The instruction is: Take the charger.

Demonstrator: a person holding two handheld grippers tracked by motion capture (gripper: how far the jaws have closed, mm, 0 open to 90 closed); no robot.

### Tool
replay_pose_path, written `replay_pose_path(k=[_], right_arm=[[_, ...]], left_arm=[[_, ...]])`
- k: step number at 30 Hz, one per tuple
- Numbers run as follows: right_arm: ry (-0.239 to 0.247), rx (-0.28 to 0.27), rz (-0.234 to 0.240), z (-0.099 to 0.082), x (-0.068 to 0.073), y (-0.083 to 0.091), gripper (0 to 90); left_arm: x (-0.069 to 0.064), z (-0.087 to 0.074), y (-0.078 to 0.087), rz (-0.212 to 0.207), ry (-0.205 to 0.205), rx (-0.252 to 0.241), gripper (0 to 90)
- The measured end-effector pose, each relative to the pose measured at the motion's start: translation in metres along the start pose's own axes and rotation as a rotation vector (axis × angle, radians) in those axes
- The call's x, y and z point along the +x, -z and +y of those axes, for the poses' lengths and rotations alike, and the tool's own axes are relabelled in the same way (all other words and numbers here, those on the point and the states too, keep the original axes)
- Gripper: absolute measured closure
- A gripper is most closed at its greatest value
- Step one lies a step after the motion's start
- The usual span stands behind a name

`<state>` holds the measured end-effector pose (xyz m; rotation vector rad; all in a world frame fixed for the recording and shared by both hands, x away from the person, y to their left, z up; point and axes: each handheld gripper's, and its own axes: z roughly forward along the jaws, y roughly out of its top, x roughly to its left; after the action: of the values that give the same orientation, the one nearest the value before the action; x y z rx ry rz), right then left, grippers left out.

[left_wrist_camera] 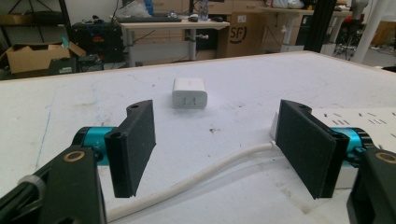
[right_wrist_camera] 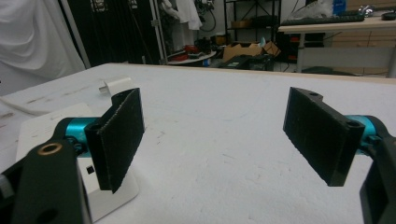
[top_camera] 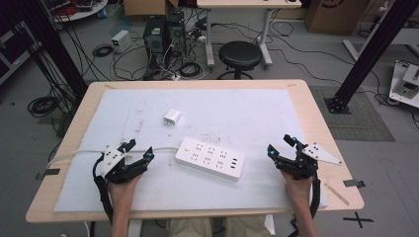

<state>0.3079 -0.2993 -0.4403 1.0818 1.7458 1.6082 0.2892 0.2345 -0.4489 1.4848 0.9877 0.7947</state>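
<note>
White padding covers the desk (top_camera: 316, 123); a strip (top_camera: 211, 158) lies mid-desk, a charger (top_camera: 172, 117) behind it. Left tongs (top_camera: 137, 149) straddle the cord (left_wrist_camera: 187, 184) (untouched), spread; right tongs (top_camera: 280, 145) spread, empty.

Both forearms come up from the bottom edge. Left gripper (top_camera: 136, 150) sits lower left of the frame, fingers (left_wrist_camera: 135, 144) spread with nothing between them. Right gripper (top_camera: 280, 144) is lower right, gaping wide and empty too.
</note>
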Motion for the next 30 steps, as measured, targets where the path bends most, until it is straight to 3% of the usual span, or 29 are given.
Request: replay_pose_path(k=[22, 29, 30], right_arm=[[0.012, -0.003, -0.003, 0.0000, 0.0003, -0.0007, 20.9], [0.009, 0.003, -0.004, 0.0002, -0.0001, -0.0006, 20.9], [0.009, 0.004, -0.005, 0.0002, -0.0001, -0.0005, 20.9]], left_arm=[[0.0006, 0.0004, -0.0001, 0.021, 0.006, 0.005, 29.0], [-0.0020, 0.0045, -0.0042, 0.009, 0.012, 0.045, 29.5], [-0.0042, 0.0087, -0.0055, 0.007, -0.001, 0.076, 29.5]])
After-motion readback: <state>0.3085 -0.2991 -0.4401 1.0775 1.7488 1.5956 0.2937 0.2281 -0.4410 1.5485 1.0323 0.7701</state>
